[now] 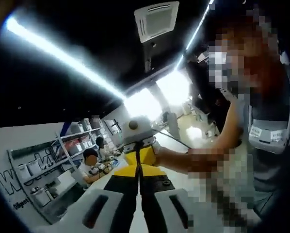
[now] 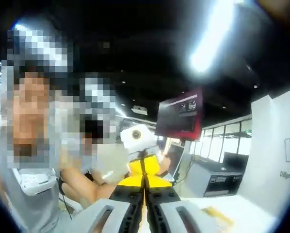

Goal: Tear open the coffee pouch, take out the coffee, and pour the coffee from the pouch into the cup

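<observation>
A: Well, what is biggest here?

B: A white wall (image 1: 24,145). In the left gripper view it carries large grey letters, "W" and part of "ork", cut off by metal shelves (image 1: 62,160); a small line beneath starts "Diligen". In the right gripper view the same wall (image 2: 273,145) shows a "W" and "Diligen" at the frame edge.

A: And the person?

B: The person (image 1: 261,145) holding both tools wears a grey top with 2 small white labels on the chest, too blurred to read.

A: What does 1 view have that the other lacks?

B: The left gripper view has a ceiling vent (image 1: 156,19), long light strips and a seated person (image 1: 89,167) by the shelves. The right gripper view has a dark red screen (image 2: 181,114) with white writing I can't read, and something tan (image 2: 215,213) lying on a white table (image 2: 251,206).

A: The grippers?

B: They face each other, tips nearly meeting. The left gripper (image 1: 139,175) has its jaws pressed together on the yellow coffee pouch (image 1: 141,158). The right gripper (image 2: 145,183) is likewise clamped on that coffee pouch, held in the air between them.
</observation>
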`<state>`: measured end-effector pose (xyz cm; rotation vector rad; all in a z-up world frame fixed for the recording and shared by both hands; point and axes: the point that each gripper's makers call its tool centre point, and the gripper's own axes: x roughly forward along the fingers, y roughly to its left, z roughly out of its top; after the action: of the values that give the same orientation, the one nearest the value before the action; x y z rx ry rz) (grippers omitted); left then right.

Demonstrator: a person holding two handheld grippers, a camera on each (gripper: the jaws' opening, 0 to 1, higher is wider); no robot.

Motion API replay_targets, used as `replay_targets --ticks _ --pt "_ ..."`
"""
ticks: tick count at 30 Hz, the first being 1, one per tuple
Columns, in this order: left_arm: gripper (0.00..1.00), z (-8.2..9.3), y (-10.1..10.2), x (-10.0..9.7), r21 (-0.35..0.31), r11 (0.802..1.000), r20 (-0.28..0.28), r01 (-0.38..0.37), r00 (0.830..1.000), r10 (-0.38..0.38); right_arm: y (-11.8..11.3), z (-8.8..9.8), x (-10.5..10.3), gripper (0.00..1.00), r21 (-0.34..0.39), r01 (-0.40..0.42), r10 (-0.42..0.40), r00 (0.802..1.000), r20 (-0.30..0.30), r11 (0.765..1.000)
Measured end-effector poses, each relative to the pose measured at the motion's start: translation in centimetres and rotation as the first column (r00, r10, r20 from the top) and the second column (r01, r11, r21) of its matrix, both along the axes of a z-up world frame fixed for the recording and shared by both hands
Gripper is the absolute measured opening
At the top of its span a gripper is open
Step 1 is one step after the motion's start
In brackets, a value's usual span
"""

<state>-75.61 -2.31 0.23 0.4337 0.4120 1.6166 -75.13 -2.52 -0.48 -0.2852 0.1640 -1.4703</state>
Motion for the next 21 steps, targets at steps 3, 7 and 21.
replay_targets --ticks 3,7,21 --pt "0.04 -0.53 0.07 -0.29 -0.013 1.0 0.029 0.018 0.999 -0.017 0.02 -0.13 -0.15 0.01 0.008 0.02 -0.02 0.999 -0.04 1.0" --pt "0.04 -0.62 0.13 -0.25 0.001 1.0 0.051 0.03 0.998 -0.03 -0.02 -0.14 -0.49 0.01 0.0 0.031 -0.031 0.998 -0.062 1.0" --pt "0.04 -0.3 0.07 0.09 0.017 0.999 0.038 0.042 0.998 -0.042 0.18 0.33 -0.34 0.01 -0.02 0.029 -0.031 0.996 -0.084 0.999"
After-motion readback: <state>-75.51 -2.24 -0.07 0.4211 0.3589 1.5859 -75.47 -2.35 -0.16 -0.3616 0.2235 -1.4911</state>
